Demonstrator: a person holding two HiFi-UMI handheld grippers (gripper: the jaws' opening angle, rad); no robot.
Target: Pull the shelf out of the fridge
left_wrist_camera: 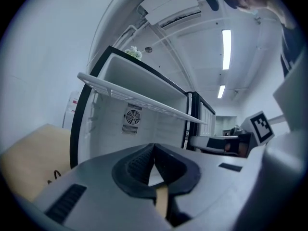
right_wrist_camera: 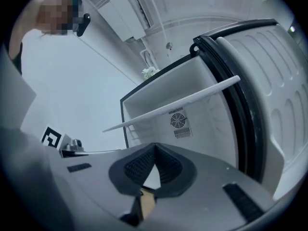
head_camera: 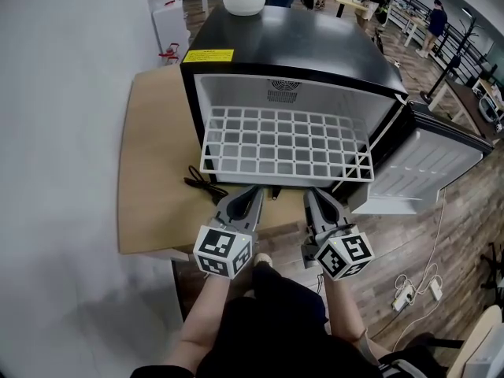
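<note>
Shelf (head_camera: 283, 144): stuck halfway out of the fridge (head_camera: 299, 42), just ahead of and above both tips, untouched.
Left gripper (head_camera: 253, 197): clenched on nothing, below the shelf's front edge.
Right gripper (head_camera: 311, 198): likewise clenched and empty, probably poised to regrip.
Door (head_camera: 429, 160): open to its right, clearing the way.

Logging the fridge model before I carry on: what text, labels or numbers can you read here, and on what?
Yellow label on the fridge top front edge: print too small to read.
Red print on the white boxes behind: blurred.
Marker cubes: square patterns only, no words.
</note>
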